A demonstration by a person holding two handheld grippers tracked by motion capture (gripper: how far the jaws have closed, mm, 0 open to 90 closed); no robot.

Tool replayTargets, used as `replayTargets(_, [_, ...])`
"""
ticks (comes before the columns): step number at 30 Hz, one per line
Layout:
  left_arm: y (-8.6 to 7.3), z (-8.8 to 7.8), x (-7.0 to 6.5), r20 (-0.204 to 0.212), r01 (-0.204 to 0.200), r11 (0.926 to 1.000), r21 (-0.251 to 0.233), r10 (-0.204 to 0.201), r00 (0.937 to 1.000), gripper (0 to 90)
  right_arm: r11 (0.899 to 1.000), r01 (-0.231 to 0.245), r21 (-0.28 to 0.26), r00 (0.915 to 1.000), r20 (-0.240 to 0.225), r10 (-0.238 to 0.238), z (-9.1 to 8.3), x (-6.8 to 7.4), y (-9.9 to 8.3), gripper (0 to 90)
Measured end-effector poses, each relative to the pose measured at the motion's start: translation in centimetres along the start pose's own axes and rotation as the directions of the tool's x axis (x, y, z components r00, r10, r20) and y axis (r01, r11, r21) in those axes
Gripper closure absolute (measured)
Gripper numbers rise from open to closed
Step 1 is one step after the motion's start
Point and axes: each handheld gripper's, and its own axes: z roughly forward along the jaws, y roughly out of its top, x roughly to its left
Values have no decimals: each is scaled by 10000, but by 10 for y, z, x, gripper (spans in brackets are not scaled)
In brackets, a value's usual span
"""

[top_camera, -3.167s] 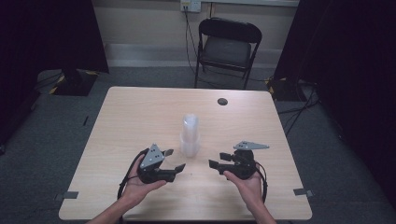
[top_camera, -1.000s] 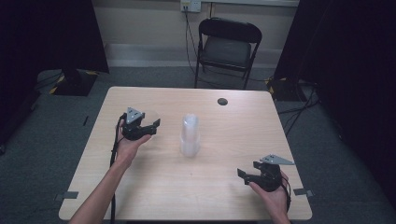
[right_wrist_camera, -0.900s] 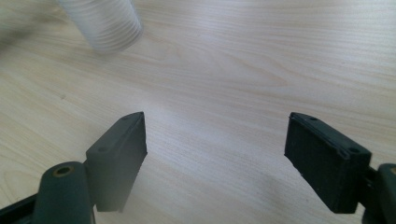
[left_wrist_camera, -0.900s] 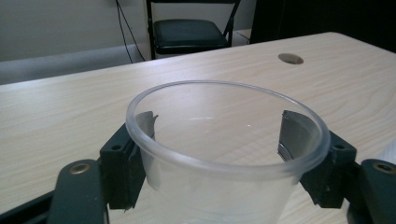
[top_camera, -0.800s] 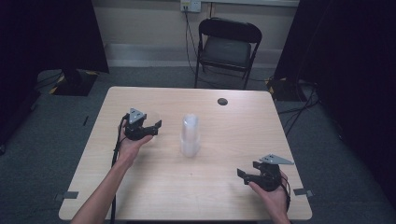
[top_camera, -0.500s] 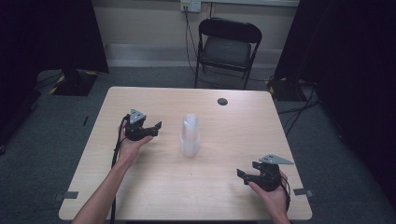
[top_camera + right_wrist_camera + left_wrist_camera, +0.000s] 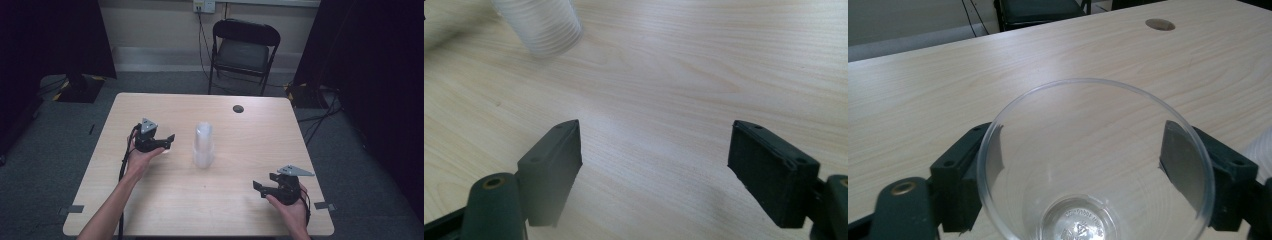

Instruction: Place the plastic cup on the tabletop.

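Clear plastic is what the left gripper (image 7: 1088, 200) is grasping: a single see-through cup (image 7: 1095, 165) is sitting between its two black jaws in the left gripper view, mouth toward the camera, with a jaw pad pressing on each side of the wall. In the high view that left gripper (image 7: 150, 140) is hovering at the left of centre of the frame, over the pale wooden table (image 7: 165, 200), with its cable trailing down along the forearm toward the bottom edge. The cup itself is too faint to make out there.

A stack of clear cups (image 7: 203, 145) is standing upright near the middle of the table in the high view, just to the right of the left gripper and apart from it. In the right gripper view the same stack (image 7: 539, 25) is showing blurred at the upper left of the frame.

The right gripper (image 7: 272, 186) is resting low at the lower right of the high view, well apart from the stack. Its jaws are standing spread wide with only bare tabletop between them, as the right gripper view (image 7: 654, 165) is showing.

A small dark round hole (image 7: 238, 108) is sitting in the tabletop toward the upper right of the table, and a black folding chair (image 7: 243, 50) is standing beyond the far edge.
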Motion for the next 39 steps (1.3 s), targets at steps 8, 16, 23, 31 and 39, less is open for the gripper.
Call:
replayTargets(8, [-3,2,-1,66,-27,9993,375,25,10000,157,10000,-33,6,10000,8,33,-1,0,0,213])
replayTargets(16, [-7,-2,-2,-133,-171,9994,307,175,9998,159,9999,-82,69,9999,78,81,-1,-2,0,213])
replayTargets(23, [-11,-6,-1,-180,-26,9987,511,36,9998,160,9999,-60,146,9999,118,58,1,0,-1,210])
replayTargets(31, [-13,-14,3,-69,290,9951,950,-285,9996,161,9996,-100,270,9991,405,89,0,-3,0,207])
replayTargets(39, [-20,-26,-2,-250,369,9941,1018,-345,9991,160,9990,-162,427,9992,359,147,2,-3,0,206])
